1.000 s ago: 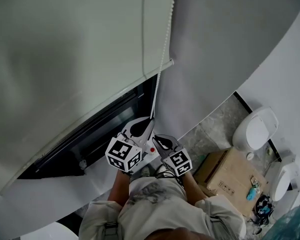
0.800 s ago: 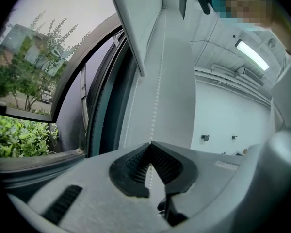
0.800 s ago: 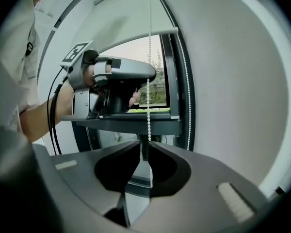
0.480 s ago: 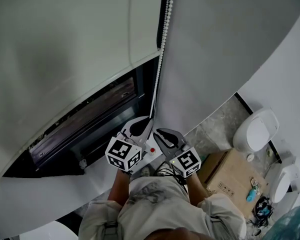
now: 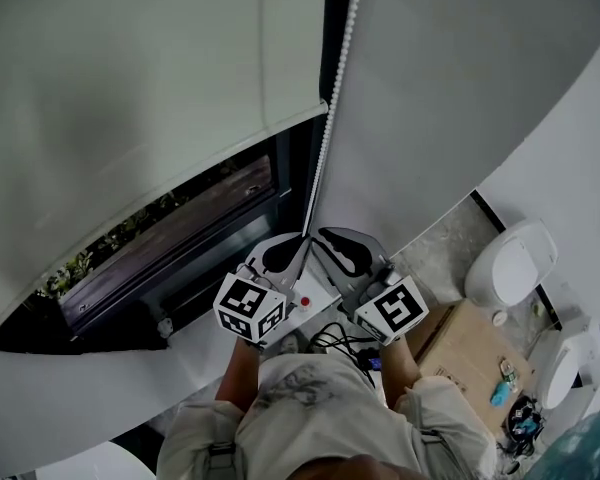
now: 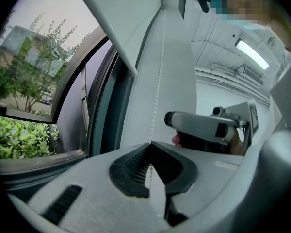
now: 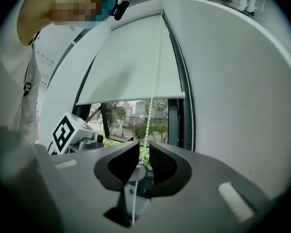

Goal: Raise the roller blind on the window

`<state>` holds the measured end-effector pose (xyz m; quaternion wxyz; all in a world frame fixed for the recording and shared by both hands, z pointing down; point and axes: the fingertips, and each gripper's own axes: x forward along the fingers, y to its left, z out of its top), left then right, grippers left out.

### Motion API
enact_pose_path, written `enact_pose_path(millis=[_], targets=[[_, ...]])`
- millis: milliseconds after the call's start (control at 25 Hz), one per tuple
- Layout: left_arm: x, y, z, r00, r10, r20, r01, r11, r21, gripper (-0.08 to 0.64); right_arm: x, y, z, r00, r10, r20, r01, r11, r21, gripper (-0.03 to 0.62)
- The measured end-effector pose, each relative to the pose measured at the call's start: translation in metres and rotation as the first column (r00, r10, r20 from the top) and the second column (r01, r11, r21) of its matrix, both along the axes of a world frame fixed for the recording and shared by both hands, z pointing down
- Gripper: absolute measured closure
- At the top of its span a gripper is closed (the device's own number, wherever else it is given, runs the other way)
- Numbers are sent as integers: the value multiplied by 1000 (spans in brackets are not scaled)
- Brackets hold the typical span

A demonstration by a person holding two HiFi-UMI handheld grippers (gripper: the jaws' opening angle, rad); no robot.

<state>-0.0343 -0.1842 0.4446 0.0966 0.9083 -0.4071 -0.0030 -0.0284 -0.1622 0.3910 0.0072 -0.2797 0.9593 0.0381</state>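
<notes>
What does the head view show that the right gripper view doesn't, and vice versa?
Head view only: the toilet, the cardboard box on the floor, and the right gripper seen from outside.

Right gripper view only: the bead chain passing through the gap between that gripper's own fingers, which stand apart around it.

Both: the partly raised roller blind, the window below it, the bead chain, and the left gripper.
</notes>
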Motion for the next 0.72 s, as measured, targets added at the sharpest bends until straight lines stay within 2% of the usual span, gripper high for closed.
enact_pose_path(millis=[320, 720], targets=[[-1, -1, -2, 1000, 2, 5, -2, 1000, 1, 548, -6, -12, -48, 1000, -23, 14, 21, 995, 102, 515], [4, -1, -2, 1000, 12, 6, -12, 1000, 2, 546, -14, -22, -82, 997, -54, 59, 45, 989, 142, 509]])
